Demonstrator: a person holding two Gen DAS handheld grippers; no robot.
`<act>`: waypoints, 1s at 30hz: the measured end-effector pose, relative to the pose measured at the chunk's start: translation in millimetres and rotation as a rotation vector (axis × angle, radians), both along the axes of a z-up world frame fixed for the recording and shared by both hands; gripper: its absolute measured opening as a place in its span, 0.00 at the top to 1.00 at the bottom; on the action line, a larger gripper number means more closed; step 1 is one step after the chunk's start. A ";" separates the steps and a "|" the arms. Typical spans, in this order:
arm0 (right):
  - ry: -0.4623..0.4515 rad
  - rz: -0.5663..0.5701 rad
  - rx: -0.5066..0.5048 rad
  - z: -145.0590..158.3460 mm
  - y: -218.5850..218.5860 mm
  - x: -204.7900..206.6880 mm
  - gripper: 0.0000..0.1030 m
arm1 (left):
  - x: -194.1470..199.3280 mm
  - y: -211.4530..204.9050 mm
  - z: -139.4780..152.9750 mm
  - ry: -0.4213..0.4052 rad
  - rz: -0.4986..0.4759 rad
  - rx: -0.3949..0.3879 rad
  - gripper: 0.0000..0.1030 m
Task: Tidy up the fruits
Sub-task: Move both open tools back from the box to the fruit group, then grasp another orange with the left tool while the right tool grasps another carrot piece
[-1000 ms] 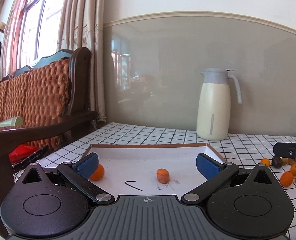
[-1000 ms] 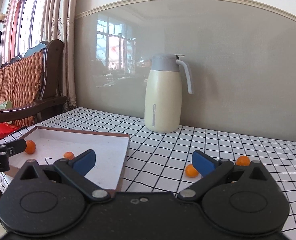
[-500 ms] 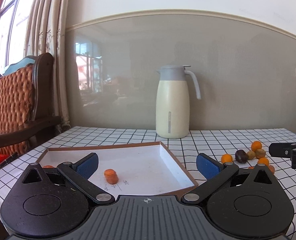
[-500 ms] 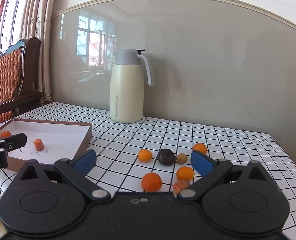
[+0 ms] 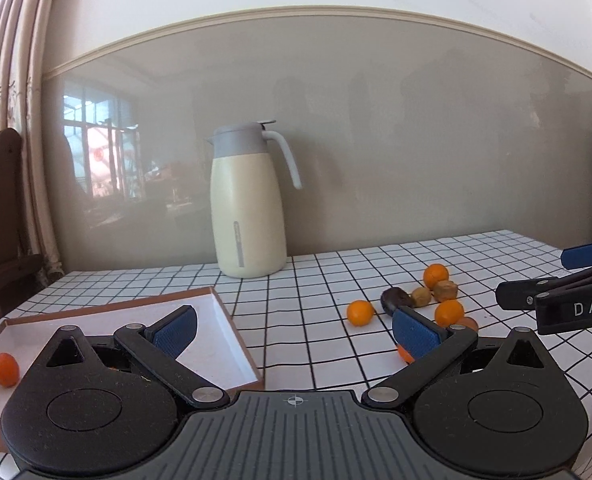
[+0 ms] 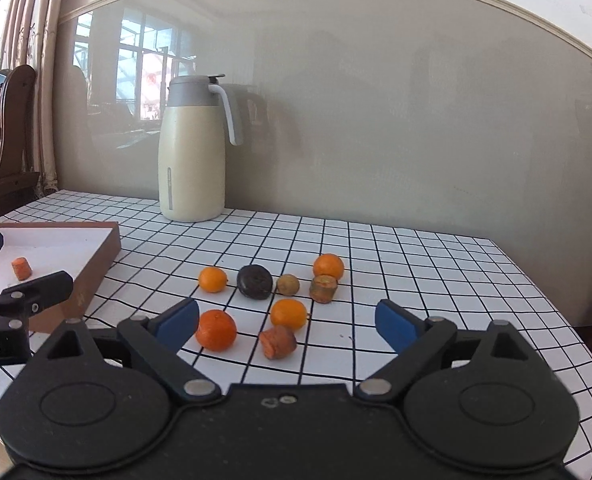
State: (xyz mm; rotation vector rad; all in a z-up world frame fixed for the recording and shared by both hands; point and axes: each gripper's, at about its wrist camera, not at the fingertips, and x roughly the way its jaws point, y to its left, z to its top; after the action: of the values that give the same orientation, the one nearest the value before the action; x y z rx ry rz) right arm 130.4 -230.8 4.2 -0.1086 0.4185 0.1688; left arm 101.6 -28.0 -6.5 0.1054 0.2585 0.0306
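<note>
tabletop (image 6: 376, 248): smooth checked cloth, slight sheen. jug (image 6: 191, 152): glossy cream body, matt grey lid. tray (image 6: 95, 264): brown card walls, matt white paper floor. oranges (image 6: 215, 330): dimpled waxy skin. right gripper (image 6: 287, 320): matt black plastic, ribbed blue pads, metal rivets.

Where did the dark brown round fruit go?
In the right wrist view, the dark brown fruit lies on the checked tablecloth, between a small orange on its left and a little tan fruit on its right.
</note>
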 end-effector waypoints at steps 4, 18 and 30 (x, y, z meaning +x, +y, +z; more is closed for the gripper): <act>0.035 -0.015 -0.009 -9.8 -13.0 6.5 0.20 | 10.1 -21.2 -8.6 0.033 -0.045 0.014 0.00; 0.158 0.004 -0.003 -41.8 -20.2 43.5 0.41 | 61.7 -56.7 -37.6 0.167 -0.090 0.014 0.11; 0.213 0.018 0.018 -59.8 -6.6 77.7 0.48 | 84.4 -48.3 -47.6 0.220 -0.062 -0.002 0.11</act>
State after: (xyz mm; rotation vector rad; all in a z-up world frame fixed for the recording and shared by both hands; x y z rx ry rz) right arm 208.1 -237.4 -55.6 -0.0766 0.6284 0.2027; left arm 186.1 -76.2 -54.1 0.1144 0.4752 -0.0436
